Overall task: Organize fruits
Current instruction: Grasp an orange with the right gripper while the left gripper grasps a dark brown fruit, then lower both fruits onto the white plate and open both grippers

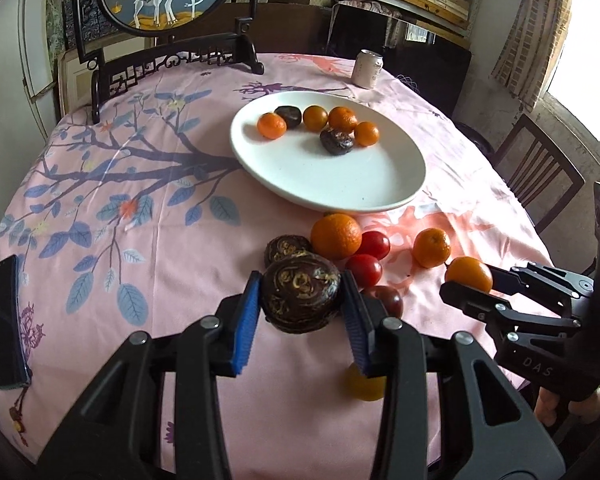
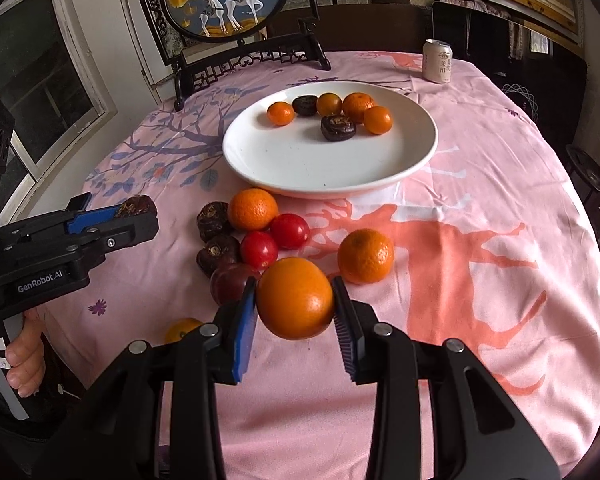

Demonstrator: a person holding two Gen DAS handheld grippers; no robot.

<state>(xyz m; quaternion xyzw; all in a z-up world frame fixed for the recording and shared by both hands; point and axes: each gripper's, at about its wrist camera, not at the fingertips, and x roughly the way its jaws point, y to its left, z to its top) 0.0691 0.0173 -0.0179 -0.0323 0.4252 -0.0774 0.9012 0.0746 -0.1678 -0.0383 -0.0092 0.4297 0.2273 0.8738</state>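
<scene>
My left gripper [image 1: 300, 300] is shut on a dark brown wrinkled fruit [image 1: 300, 298] and holds it above the table's near side. My right gripper [image 2: 295, 300] is shut on an orange fruit [image 2: 295, 298], also lifted; it shows in the left wrist view [image 1: 469, 274] too. A white plate [image 1: 340, 184] [image 2: 300, 164] at the table's middle holds several oranges and two dark fruits. In front of it lie loose oranges [image 2: 253, 209], red tomatoes [image 2: 259, 249] and dark fruits [image 2: 213, 220].
The round table has a pink cloth [image 2: 480, 240]. A drink can [image 2: 437, 61] stands at the far right. A framed deer screen [image 2: 224, 0] stands at the back. A black phone [image 1: 5, 322] lies at the left edge. A small yellow fruit [image 2: 180, 330] lies near the front edge.
</scene>
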